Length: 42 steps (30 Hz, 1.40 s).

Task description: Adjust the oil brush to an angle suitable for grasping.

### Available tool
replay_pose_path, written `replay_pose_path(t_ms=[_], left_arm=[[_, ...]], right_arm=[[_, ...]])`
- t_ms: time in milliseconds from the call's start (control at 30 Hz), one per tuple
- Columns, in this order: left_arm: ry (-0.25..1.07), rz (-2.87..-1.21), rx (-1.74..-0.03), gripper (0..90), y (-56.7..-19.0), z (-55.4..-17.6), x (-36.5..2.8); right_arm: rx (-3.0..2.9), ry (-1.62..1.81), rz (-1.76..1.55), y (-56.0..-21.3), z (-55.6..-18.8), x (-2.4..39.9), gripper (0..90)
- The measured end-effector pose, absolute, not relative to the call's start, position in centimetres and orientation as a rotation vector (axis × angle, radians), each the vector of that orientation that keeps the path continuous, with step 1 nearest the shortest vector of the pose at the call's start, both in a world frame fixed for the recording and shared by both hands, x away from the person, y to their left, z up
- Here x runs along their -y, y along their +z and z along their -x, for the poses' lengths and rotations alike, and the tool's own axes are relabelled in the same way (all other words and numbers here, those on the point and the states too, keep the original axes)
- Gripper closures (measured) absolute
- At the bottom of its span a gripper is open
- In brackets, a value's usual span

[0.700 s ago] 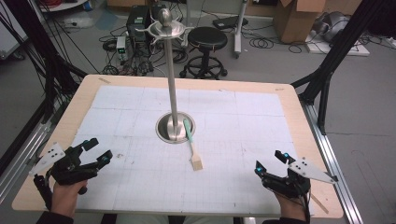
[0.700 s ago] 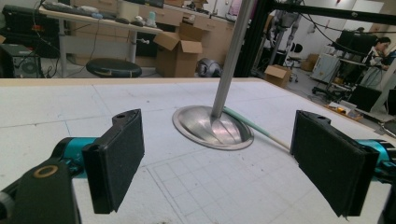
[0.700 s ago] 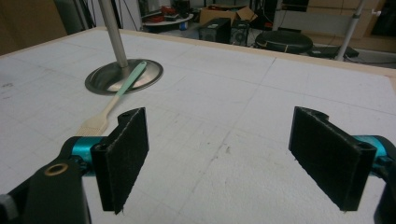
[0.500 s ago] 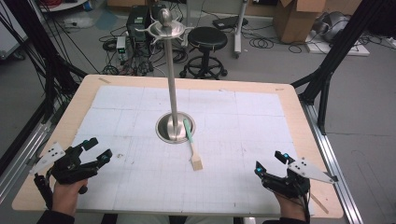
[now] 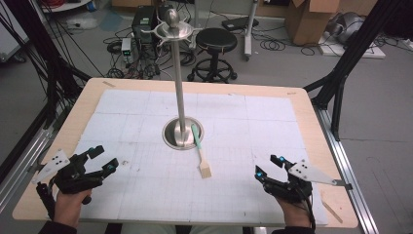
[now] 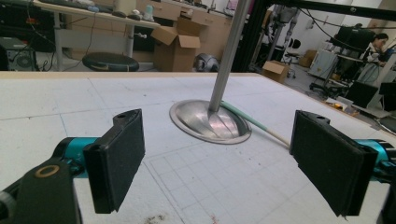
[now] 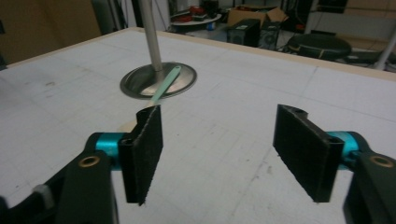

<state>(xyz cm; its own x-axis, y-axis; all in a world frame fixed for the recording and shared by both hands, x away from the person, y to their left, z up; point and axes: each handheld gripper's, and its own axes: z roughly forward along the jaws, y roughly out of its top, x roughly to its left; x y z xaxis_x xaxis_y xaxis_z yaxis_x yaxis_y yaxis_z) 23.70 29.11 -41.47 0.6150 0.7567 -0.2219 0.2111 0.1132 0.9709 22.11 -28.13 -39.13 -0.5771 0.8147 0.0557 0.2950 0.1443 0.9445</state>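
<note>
Both grippers are just sitting near the table's front edge, left gripper (image 5: 103,159) and right gripper (image 5: 268,165), jaws wide apart and holding nothing. The little spatula (image 5: 200,152) lies mid-table, its green handle resting on the metal stand (image 5: 181,137) base.

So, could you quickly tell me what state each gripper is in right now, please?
Left gripper: open, jaws wide apart, holding nothing.
Right gripper: open, jaws wide apart, holding nothing.
</note>
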Motion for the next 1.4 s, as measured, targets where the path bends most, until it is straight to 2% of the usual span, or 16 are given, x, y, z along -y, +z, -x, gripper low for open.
replay_pose_path(t_ms=[33, 133, 167, 200, 233, 267, 333, 367, 467, 567, 833, 1033, 1400], left_arm=[[0.483, -1.438, -0.877, 18.6, -41.5, -23.8, -29.1], [0.479, -1.429, -0.884, 18.6, -41.5, -24.1, -29.3], [0.480, -1.430, -0.887, 18.6, -41.5, -24.2, -29.4], [0.481, -1.424, -0.892, 18.6, -41.5, -24.2, -29.4], [0.479, -1.425, -0.891, 18.6, -41.5, -24.2, -29.5], [0.478, -1.420, -0.894, 18.6, -41.5, -24.3, -29.5], [0.475, -1.411, -0.895, 18.7, -41.5, -24.3, -29.6], [0.474, -1.405, -0.897, 18.8, -41.5, -24.4, -29.6], [0.472, -1.401, -0.897, 18.8, -41.5, -24.4, -29.7], [0.472, -1.402, -0.895, 18.8, -41.5, -24.5, -29.8], [0.466, -1.418, -0.891, 19.1, -41.6, -24.5, -29.6], [0.464, -1.420, -0.892, 19.0, -41.5, -24.4, -29.7], [0.465, -1.422, -0.895, 19.1, -41.5, -24.4, -29.6]], right_arm=[[-1.950, 1.436, -1.058, -39.1, -22.1, 28.1, 39.7], [-2.044, 1.409, -1.014, -39.2, -23.0, 26.9, 55.5], [-2.088, 1.402, -0.983, -39.0, -23.5, 25.9, 66.8], [-2.088, 1.402, -0.983, -39.0, -23.5, 25.9, 66.8], [-2.121, 1.381, -0.935, -38.7, -24.1, 24.4, 77.5], [-2.121, 1.381, -0.935, -38.7, -24.1, 24.4, 77.5], [-2.154, 1.358, -0.894, -38.3, -24.9, 22.5, 88.9], [-2.172, 1.365, -0.888, -38.0, -25.9, 20.1, 88.9], [-2.191, 1.364, -0.866, -38.0, -26.7, 18.4, 89.0], [-2.257, 1.356, -0.817, -38.6, -28.0, 14.7, 89.0], [-2.399, 1.219, -0.803, -41.7, -29.6, 10.1, 88.9], [-2.469, 1.102, -0.864, -44.1, -30.5, 9.2, 89.0], [-2.470, 1.057, -0.954, -44.4, -30.8, 11.1, 89.0]])
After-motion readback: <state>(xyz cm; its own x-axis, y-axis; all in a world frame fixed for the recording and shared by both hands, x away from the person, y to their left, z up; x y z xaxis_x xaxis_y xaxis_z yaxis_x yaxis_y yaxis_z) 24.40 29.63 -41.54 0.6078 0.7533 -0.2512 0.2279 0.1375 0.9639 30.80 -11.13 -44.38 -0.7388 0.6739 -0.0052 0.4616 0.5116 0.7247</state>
